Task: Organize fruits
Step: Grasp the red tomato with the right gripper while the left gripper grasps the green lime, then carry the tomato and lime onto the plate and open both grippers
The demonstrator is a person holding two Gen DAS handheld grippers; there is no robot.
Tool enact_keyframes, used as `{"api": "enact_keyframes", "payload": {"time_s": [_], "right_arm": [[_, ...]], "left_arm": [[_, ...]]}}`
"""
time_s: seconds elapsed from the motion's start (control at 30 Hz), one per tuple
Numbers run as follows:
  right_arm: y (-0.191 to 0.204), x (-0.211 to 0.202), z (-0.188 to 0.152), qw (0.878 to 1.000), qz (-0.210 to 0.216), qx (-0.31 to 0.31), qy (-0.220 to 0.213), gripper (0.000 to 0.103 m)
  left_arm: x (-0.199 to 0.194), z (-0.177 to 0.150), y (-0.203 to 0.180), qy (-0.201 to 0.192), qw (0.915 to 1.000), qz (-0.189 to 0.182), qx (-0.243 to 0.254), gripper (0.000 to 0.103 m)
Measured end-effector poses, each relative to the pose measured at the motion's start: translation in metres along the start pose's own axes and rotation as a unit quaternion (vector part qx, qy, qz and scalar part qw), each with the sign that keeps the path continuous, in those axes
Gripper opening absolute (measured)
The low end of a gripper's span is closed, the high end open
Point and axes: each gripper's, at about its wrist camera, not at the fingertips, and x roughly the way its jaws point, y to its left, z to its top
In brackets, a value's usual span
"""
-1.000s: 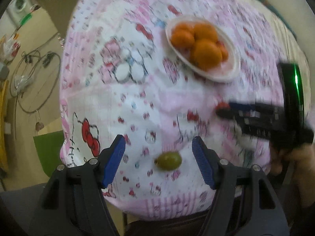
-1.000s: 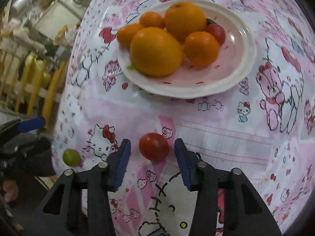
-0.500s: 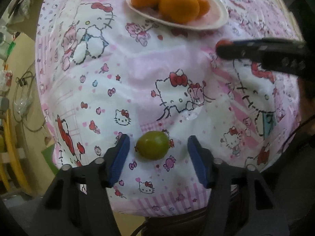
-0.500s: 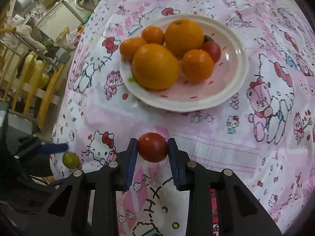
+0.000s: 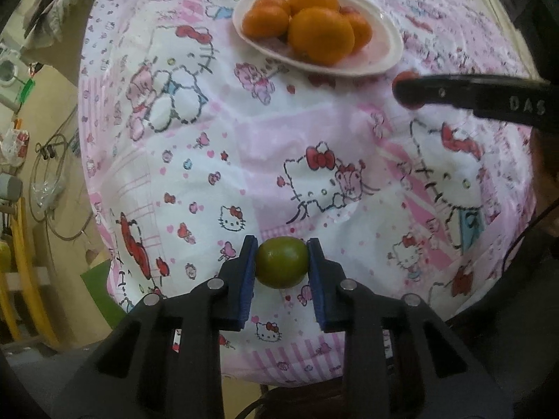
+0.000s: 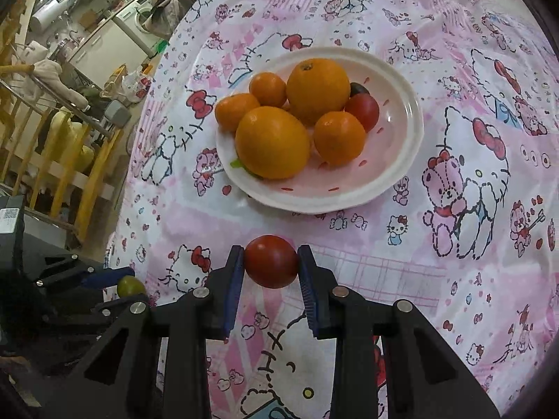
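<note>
The left gripper (image 5: 282,268), black with blue pads, points down at the pink-and-white cartoon-print tablecloth (image 5: 244,146), and its jaws are closing on a small round green fruit (image 5: 281,262) that sits between the pads, both pads already touching its sides. Whether that fruit is resting on the cloth or lifted just clear of it cannot be told from this angle. The right gripper (image 6: 270,265), of the same make, has its jaws narrowed tight onto a small round red tomato (image 6: 271,261), held above the cloth just in front of the white shallow plate (image 6: 401,174). That plate carries two large oranges (image 6: 272,142), three smaller mandarins (image 6: 338,138), a second red tomato (image 6: 363,111) and a dark fruit half hidden behind it.
</note>
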Motion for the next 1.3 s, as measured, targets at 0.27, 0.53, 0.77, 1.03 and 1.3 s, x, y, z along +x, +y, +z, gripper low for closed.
{"api": "enact_keyframes", "payload": {"time_s": [0.27, 0.53, 0.77, 1.03, 1.3], "right_arm": [[-0.006, -0.025, 0.009, 0.999, 0.023, 0.018, -0.030, 0.032], [-0.028, -0.054, 0.024, 0.994, 0.042, 0.056, -0.078, 0.032], [-0.052, -0.060, 0.033, 0.991, 0.040, 0.087, -0.096, 0.032], [-0.078, -0.062, 0.045, 0.985, 0.039, 0.121, -0.116, 0.032], [-0.100, -0.047, 0.058, 0.980, 0.050, 0.153, -0.112, 0.033]], "left_arm": [[-0.027, 0.022, 0.019, -0.038, 0.9984, -0.010, -0.040, 0.024], [-0.033, 0.063, 0.019, -0.064, 0.9969, -0.006, -0.046, 0.024], [-0.019, 0.097, 0.016, -0.061, 0.9975, 0.001, -0.034, 0.024], [-0.003, 0.119, 0.019, -0.075, 0.9967, -0.001, -0.032, 0.024], [0.007, 0.128, 0.023, -0.077, 0.9964, -0.011, -0.033, 0.024]]}}
